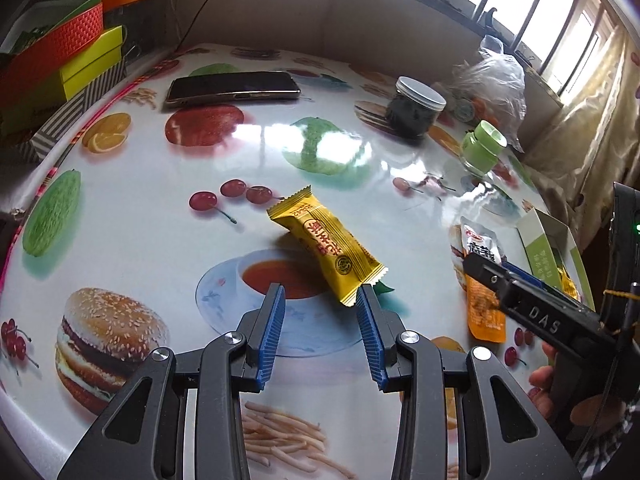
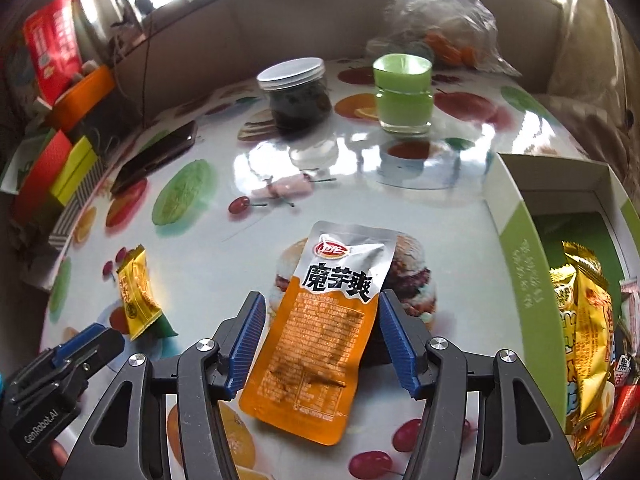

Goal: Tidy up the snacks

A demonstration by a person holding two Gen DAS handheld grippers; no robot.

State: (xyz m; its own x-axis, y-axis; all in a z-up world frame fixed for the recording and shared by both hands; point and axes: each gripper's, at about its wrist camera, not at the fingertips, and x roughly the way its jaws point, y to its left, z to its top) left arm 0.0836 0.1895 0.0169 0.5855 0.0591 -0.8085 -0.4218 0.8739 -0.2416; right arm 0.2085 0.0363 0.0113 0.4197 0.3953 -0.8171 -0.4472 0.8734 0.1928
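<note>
A yellow snack bar packet (image 1: pixel 326 248) lies on the fruit-print table just ahead of my open left gripper (image 1: pixel 322 294); its near end touches the right finger's tip. It also shows in the right wrist view (image 2: pixel 138 292). An orange and silver snack pouch (image 2: pixel 320 328) lies flat between the open fingers of my right gripper (image 2: pixel 322 304), not clamped. The pouch shows in the left wrist view (image 1: pixel 480 280) under the right gripper (image 1: pixel 500 276). A green and white box (image 2: pixel 528 272) at the right holds several snack packets (image 2: pixel 588 320).
A dark jar with a silver lid (image 2: pixel 298 92), a green-lidded jar (image 2: pixel 404 92) and a clear plastic bag (image 2: pixel 440 12) stand at the back. A phone (image 1: pixel 234 86) lies far left. Coloured boxes (image 1: pixel 60 60) stack beyond the table's left edge. A small pink wrapped candy (image 2: pixel 288 188) lies mid-table.
</note>
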